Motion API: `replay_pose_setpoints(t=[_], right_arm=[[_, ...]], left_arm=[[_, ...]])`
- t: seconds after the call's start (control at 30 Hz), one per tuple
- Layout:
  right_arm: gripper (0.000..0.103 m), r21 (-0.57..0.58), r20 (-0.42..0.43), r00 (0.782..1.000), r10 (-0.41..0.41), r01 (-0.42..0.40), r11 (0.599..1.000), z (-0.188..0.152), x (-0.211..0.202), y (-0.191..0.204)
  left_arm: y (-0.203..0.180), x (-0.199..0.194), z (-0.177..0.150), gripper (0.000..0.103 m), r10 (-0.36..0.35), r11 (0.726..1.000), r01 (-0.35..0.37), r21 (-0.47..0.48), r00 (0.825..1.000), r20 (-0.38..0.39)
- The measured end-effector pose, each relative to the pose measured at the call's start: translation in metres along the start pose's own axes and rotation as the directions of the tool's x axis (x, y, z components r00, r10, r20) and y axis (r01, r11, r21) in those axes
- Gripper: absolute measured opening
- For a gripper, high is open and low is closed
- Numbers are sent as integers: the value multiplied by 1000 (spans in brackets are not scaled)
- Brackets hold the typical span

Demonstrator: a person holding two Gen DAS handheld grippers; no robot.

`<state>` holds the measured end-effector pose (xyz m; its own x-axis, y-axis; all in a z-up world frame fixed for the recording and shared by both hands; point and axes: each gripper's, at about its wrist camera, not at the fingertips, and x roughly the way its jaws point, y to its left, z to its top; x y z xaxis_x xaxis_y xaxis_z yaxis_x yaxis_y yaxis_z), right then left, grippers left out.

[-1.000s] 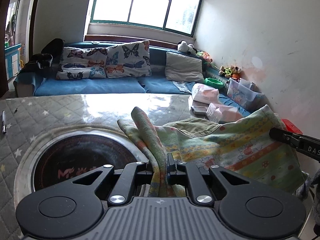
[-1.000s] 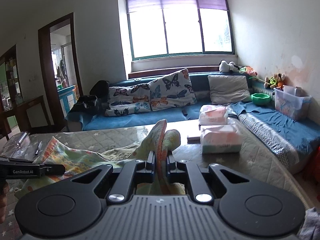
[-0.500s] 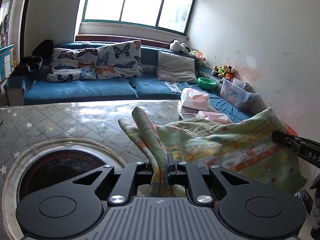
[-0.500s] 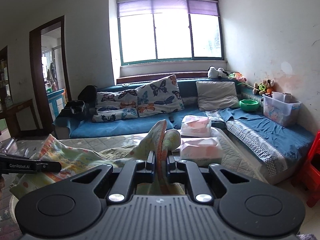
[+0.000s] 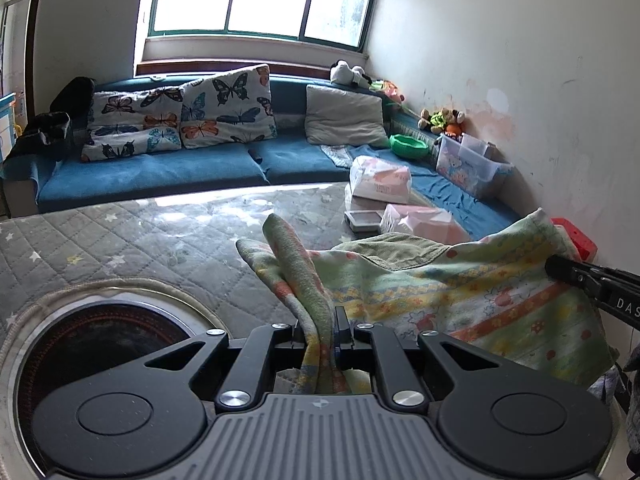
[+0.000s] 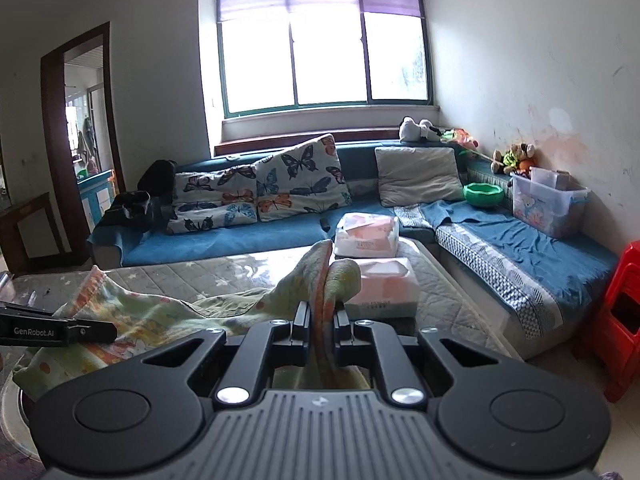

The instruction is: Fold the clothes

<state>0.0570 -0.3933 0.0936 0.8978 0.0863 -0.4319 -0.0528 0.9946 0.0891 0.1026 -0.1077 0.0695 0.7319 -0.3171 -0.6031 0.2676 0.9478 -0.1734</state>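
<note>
The left gripper (image 5: pixel 320 326) has its jaws closed tight on a bunched edge of the patterned garment (image 5: pixel 460 292), which rises between them at the lower centre of the left wrist view and spreads to the right, held up above the desk (image 5: pixel 132 236). The right gripper (image 6: pixel 322 314) likewise has its jaws pinched on another bunched edge of the same cloth, which stretches away to the lower left of the right wrist view, where the other tool shows as a dark bar. The desk is covered in a grey quilted cloth with small stars under a glossy clear sheet, and a round dark inset (image 5: pixel 92 344) with a metal rim sits in it at the lower left of the left wrist view. Two pink tissue packs (image 6: pixel 366 234) lie at the far end of the desk. Beyond it a blue corner sofa (image 6: pixel 224 240) carries butterfly cushions (image 6: pixel 296 184), a grey cushion, a green bowl (image 6: pixel 482 194) and a clear storage box (image 6: pixel 548 200). A wide window (image 6: pixel 324 44) fills the upper centre, a doorway (image 6: pixel 80 128) stands at the left, and a red plastic stool (image 6: pixel 624 320) is at the right edge.
</note>
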Motion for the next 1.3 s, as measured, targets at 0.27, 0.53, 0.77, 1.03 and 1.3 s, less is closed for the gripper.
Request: replay_pose_setpoints(t=[0.27,0.53,0.77,1.03,1.3], right_arm=[[9,12,-29,1000,6,-5,1000,-10,10,-5],[9,22,-59,998,2,-1,1000,-19,17,-8],[9,26,-96,995,-7,9,1000,-30,28,-12],[10,41,-140,990,-20,26,999,-40,42,-17],[11,58,-206,977,-56,69,996,-57,59,-26]], left_arm=[[0,14,-4,11,10,1000,-10,-1,999,-40],[0,22,-9,11,11,1000,-11,1,997,-70],[3,32,-16,11,12,1000,-13,-9,994,-110],[6,45,-24,13,18,1000,-20,-8,989,-150],[11,56,-32,22,51,999,-51,3,981,-187]])
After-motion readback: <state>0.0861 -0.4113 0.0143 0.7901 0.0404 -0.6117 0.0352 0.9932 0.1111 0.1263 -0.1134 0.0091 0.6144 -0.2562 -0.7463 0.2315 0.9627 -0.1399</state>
